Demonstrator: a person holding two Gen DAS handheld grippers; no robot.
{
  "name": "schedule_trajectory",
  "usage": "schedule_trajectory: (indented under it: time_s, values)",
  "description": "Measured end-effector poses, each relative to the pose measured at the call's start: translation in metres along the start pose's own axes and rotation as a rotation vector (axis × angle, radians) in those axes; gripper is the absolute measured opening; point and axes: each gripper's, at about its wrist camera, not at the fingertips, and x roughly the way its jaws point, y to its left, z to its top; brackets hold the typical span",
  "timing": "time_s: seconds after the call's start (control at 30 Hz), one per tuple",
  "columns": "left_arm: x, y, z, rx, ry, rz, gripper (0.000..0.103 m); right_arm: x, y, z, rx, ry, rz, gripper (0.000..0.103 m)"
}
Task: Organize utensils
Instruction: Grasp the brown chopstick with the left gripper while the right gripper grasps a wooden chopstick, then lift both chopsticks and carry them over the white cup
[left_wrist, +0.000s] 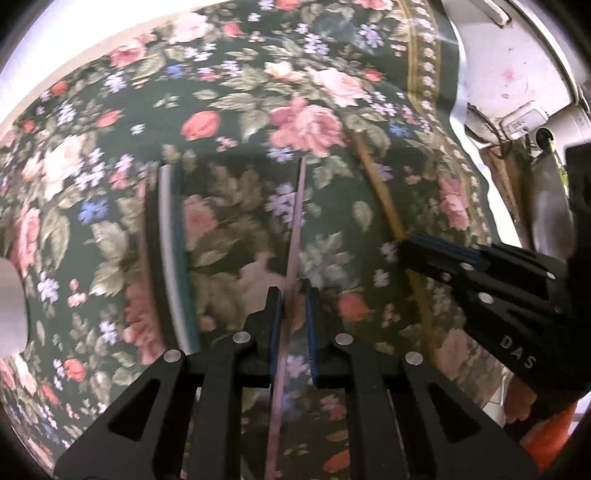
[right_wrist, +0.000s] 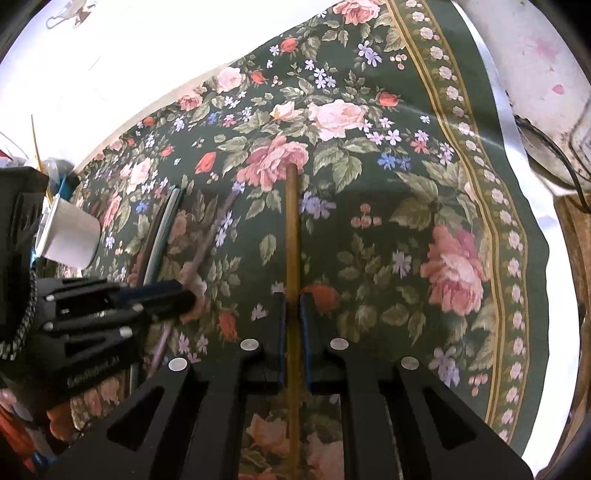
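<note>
Two sets of black tongs work side by side over a counter covered with a dark green floral cloth. The left tongs are closed on a thin pale purple stick, which runs straight out ahead between the blue-padded fingers and also back under the tool. In the left wrist view the stick looks blurred, so I cannot tell whether its far end rests on the cloth. The right tongs are closed on a slim brown wooden chopstick, its round tip reaching forward onto a pink rose in the pattern.

Just to the left of the left tongs lie two more slender sticks close together, one grey-white and one dark green, both flat on the cloth and pointing the same way as the held ones. Further out to the left of both tongs, near the cloth's edge, a white cup lies tipped on its side. The two tools sit near each other, the right one's fingers showing at the right of the left wrist view.
</note>
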Motion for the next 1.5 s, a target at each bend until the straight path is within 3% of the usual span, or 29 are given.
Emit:
schedule_trajectory:
  time_s: [0.23, 0.27, 0.53, 0.87, 1.13, 1.5]
  values:
    - [0.008, -0.026, 0.012, 0.077, 0.024, 0.033, 0.009, 0.011, -0.007, 0.016, -0.003, 0.057, 0.056, 0.007]
    - [0.010, -0.028, 0.013, 0.089, 0.021, 0.040, 0.005, 0.011, -0.006, 0.018, -0.007, 0.063, 0.057, 0.007]
    - [0.014, -0.033, 0.013, 0.119, 0.005, 0.061, 0.003, 0.008, -0.001, 0.018, -0.024, 0.051, 0.022, 0.007]
    - [-0.061, -0.020, -0.005, 0.113, -0.189, 0.034, 0.003, -0.040, 0.016, 0.015, -0.024, -0.087, 0.000, 0.007]
    - [-0.128, -0.015, -0.029, 0.114, -0.377, 0.090, 0.003, -0.084, 0.049, 0.013, -0.079, -0.219, -0.028, 0.007]
    - [-0.209, 0.013, -0.054, 0.057, -0.543, 0.145, 0.003, -0.131, 0.103, 0.026, -0.154, -0.358, 0.007, 0.007]
